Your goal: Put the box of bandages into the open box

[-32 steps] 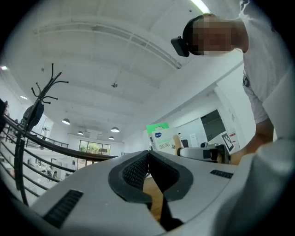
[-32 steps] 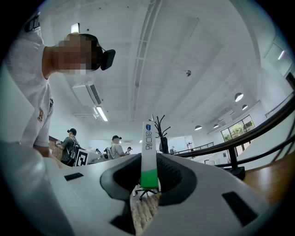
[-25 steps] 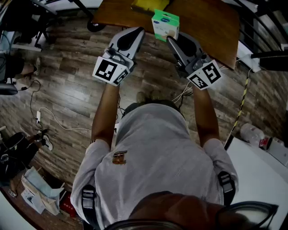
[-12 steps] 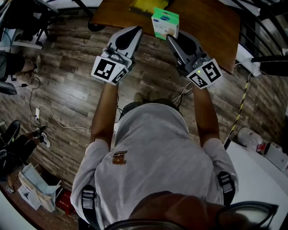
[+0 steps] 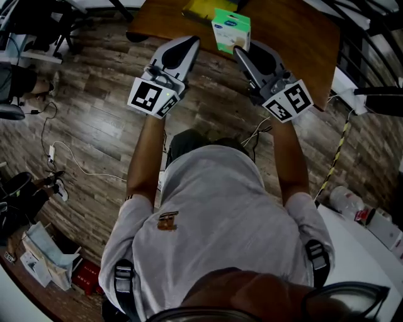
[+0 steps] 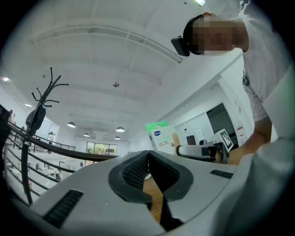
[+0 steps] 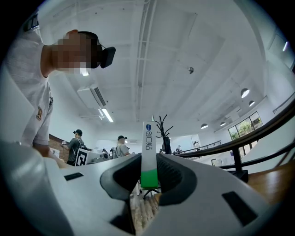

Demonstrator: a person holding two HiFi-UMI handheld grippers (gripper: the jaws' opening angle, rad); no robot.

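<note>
The box of bandages (image 5: 231, 30), white with a green end, is held upright over the near part of the brown table (image 5: 296, 31). My right gripper (image 5: 242, 50) is shut on it. In the right gripper view the box's narrow edge (image 7: 149, 152) stands clamped between the two pads. My left gripper (image 5: 189, 41) hovers just left of the box with its jaws touching and nothing in them. In the left gripper view the box (image 6: 160, 137) shows ahead to the right, beside the right gripper (image 6: 203, 150). A yellow object (image 5: 203, 9) lies on the table behind the box, cut off by the frame.
Below the grippers is wood-plank floor (image 5: 101, 126) with a white cable (image 5: 75, 165) and bags (image 5: 44, 255) at the lower left. A white surface with a bottle (image 5: 343, 200) sits at the lower right. A dark railing (image 5: 371, 38) runs along the right.
Both grippers and the box have crept slightly farther over the table. The grip looks the same.
</note>
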